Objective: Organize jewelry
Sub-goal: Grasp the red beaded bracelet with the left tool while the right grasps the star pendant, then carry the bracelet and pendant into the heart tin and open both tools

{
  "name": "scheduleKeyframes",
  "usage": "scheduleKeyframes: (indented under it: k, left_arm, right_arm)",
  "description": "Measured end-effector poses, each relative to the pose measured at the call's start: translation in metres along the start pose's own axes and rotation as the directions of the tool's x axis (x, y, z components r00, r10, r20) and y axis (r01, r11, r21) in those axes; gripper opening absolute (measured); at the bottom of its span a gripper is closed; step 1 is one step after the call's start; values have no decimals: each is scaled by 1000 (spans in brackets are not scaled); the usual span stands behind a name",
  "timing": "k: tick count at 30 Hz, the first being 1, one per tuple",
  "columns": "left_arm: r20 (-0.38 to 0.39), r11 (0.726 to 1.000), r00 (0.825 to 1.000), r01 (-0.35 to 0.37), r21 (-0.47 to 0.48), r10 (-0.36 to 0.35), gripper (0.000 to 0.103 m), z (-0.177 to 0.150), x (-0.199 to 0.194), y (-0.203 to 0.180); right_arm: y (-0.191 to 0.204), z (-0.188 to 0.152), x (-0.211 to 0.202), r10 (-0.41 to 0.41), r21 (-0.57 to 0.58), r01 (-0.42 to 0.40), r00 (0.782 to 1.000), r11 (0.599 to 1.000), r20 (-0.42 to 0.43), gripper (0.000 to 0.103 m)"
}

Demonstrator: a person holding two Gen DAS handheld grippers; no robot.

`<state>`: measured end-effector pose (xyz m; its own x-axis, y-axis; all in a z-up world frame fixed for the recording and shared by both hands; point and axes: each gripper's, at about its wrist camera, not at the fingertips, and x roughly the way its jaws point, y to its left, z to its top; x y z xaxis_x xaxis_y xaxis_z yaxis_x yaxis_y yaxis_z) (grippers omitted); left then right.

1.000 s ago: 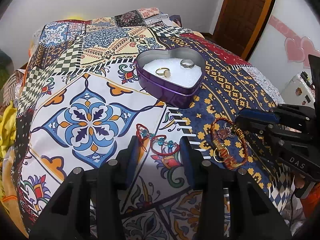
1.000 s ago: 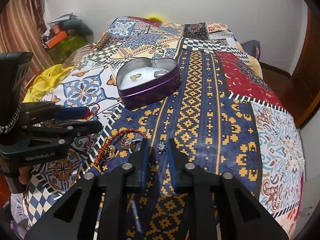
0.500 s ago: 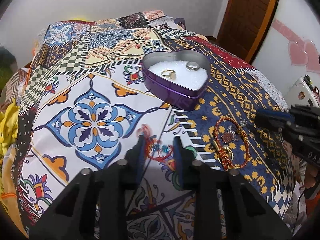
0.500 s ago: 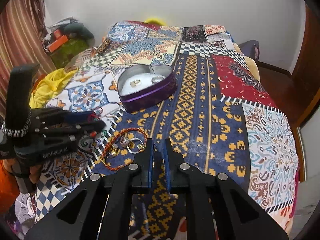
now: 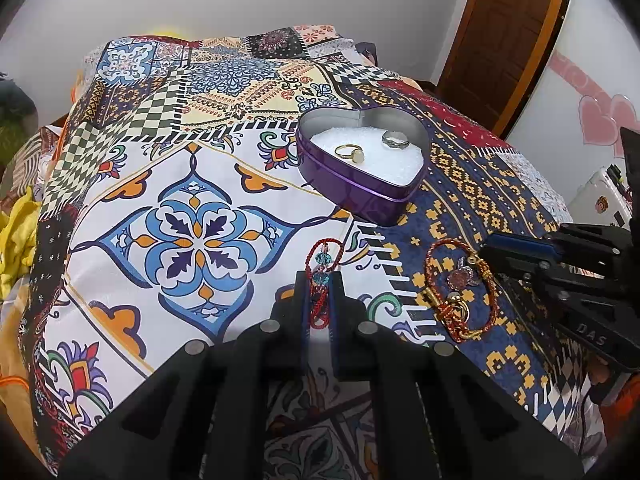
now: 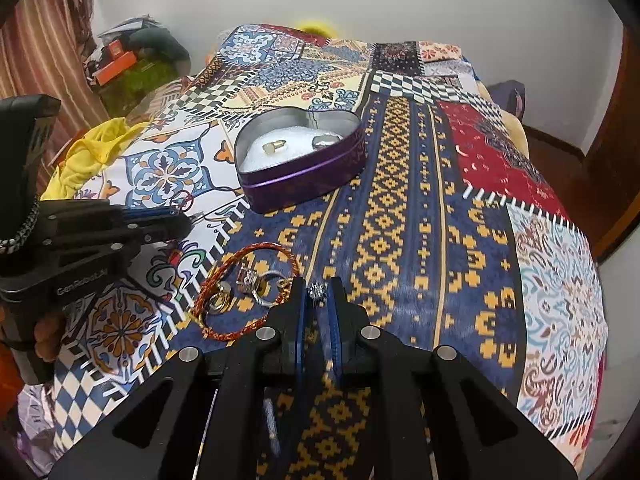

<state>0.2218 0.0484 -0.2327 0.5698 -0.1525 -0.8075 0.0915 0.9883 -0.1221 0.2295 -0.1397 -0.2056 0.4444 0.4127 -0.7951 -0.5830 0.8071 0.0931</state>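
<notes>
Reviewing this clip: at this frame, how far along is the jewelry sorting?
Done: a gold ring and a silver ring lie in the heart-shaped tin. In hand: the left gripper is shut on the red beaded bracelet; the right gripper pinches a small silver stud. Left: the red-gold cord bracelet and the charms inside its loop are on the bedspread.

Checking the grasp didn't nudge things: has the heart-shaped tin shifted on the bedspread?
No. The heart-shaped tin sits on the same bedspread pattern seam as before.

Bare quilt (image 6: pixel 460 240) right of the heart tin (image 6: pixel 304 184); braided bracelet (image 6: pixel 248 292) crowds left
</notes>
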Motion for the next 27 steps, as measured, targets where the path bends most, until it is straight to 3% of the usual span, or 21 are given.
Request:
scheduleKeyframes:
  k: [10, 27]
  left_arm:
    - [11, 1000, 1000, -12, 12, 11, 7, 0, -11, -5]
    - [148, 999, 989, 1, 38, -6, 7, 25, -69, -23]
  right_arm:
    - [-6, 6, -17, -16, 20, 16, 999, 1000, 38, 9]
    - [2, 42, -80, -42, 13, 40, 974, 999, 221, 9]
